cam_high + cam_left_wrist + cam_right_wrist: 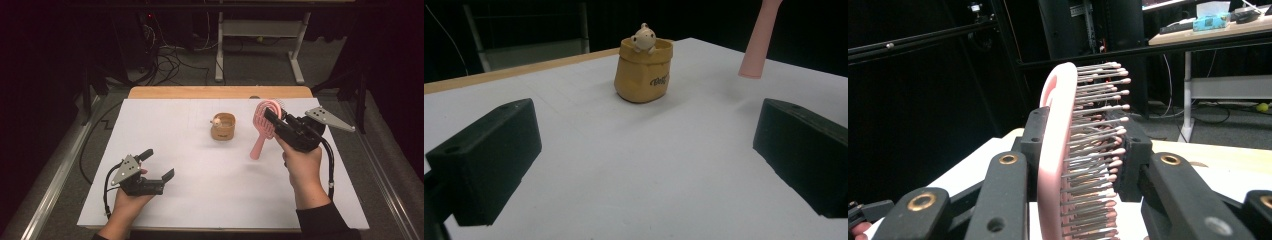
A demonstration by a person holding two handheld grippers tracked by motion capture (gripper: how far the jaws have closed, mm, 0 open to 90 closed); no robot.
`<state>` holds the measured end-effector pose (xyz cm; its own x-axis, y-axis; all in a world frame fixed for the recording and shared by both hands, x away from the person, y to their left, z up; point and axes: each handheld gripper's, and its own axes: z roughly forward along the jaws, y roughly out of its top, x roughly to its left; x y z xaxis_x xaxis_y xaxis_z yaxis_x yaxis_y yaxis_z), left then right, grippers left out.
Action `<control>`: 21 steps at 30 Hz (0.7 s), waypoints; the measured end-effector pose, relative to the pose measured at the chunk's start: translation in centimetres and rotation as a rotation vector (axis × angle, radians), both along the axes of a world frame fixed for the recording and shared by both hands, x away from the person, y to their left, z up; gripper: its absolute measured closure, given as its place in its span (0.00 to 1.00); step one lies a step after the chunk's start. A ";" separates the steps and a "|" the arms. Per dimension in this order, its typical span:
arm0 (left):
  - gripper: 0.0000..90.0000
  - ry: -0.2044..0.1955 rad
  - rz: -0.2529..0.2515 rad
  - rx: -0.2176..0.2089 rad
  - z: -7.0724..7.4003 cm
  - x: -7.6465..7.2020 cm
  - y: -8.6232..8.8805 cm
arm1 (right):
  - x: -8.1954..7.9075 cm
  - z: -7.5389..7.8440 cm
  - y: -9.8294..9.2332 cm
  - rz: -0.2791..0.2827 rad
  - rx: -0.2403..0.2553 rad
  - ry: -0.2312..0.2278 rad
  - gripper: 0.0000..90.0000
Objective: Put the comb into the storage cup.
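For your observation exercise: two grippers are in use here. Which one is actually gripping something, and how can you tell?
The right gripper, shut on the pink hairbrush at its bristled head. The left gripper stands open, with nothing between its jaws.

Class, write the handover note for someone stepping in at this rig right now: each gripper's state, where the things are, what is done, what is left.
Right gripper: shut on the head of the pink hairbrush, lifted off the white table; the handle hangs down to the left, its tip just above the surface.
Left gripper: open, empty, held low at the near left, pointing toward the cup.
Tan cup with a small figure on its rim: upright at mid-table, left of the brush, apart from it.
Done: brush picked up.
Left: probably stand the brush handle-first in the cup, then release; the left gripper may need to steady the cup.
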<state>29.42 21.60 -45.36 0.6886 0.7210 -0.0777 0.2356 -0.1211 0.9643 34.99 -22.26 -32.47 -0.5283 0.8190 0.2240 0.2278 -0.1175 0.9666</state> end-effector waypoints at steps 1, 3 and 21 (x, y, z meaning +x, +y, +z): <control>0.00 -0.001 0.000 0.000 0.0 0.0 0.0 | 0.1 0.1 0.1 0.000 -0.001 0.000 0.74; 0.00 -0.006 0.003 0.003 0.0 0.0 -0.1 | 0.3 0.1 0.2 0.000 0.001 0.000 0.74; 0.00 0.002 -0.016 0.018 -0.2 0.1 -0.2 | 2.0 2.6 2.1 0.002 0.028 -0.071 0.74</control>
